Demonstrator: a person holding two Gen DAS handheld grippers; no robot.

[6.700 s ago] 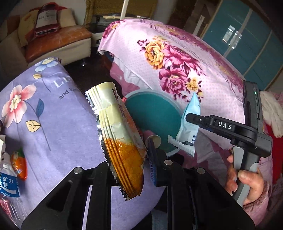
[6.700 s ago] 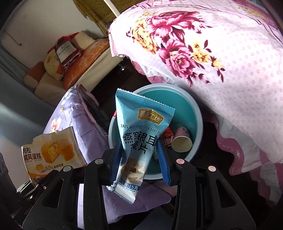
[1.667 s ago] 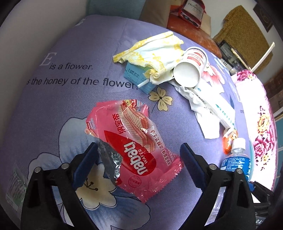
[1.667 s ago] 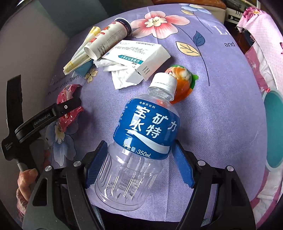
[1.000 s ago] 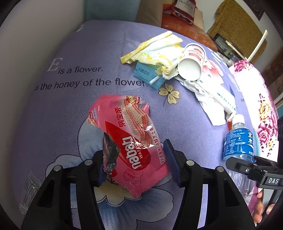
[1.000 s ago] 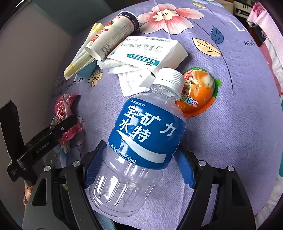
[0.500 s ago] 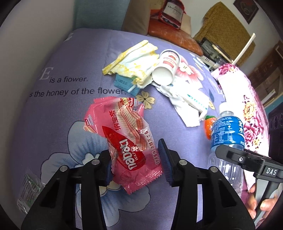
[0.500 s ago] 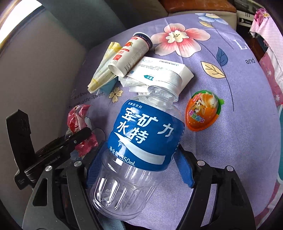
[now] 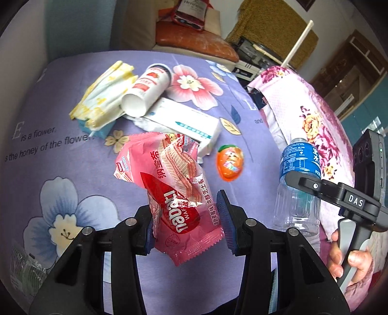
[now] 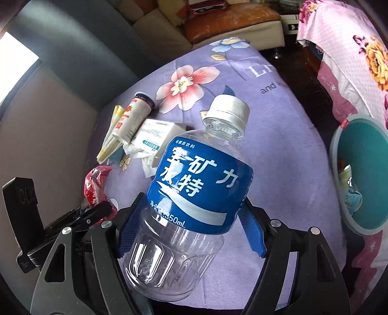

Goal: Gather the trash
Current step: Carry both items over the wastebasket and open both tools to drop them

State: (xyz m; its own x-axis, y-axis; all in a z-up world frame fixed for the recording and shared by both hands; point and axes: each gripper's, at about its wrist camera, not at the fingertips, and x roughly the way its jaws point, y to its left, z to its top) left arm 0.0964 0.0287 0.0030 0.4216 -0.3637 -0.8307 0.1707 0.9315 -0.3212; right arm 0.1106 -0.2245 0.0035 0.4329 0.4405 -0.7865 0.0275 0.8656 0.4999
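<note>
My left gripper is shut on a pink wafer wrapper and holds it above the purple flowered cloth. My right gripper is shut on an empty clear bottle with a blue label, lifted off the cloth; the bottle also shows in the left wrist view. A teal trash bin with trash inside stands at the right of the right wrist view. The wafer wrapper also shows at the left there.
On the cloth lie a paper cup, a white box, a yellow-white wrapper, crumpled tissue and an orange jelly cup. A pink flowered cover lies to the right. A sofa stands behind.
Both grippers have lifted off the cloth with the wrapper and the bottle. The views have swung right, and the teal bin has come into the right wrist view.
</note>
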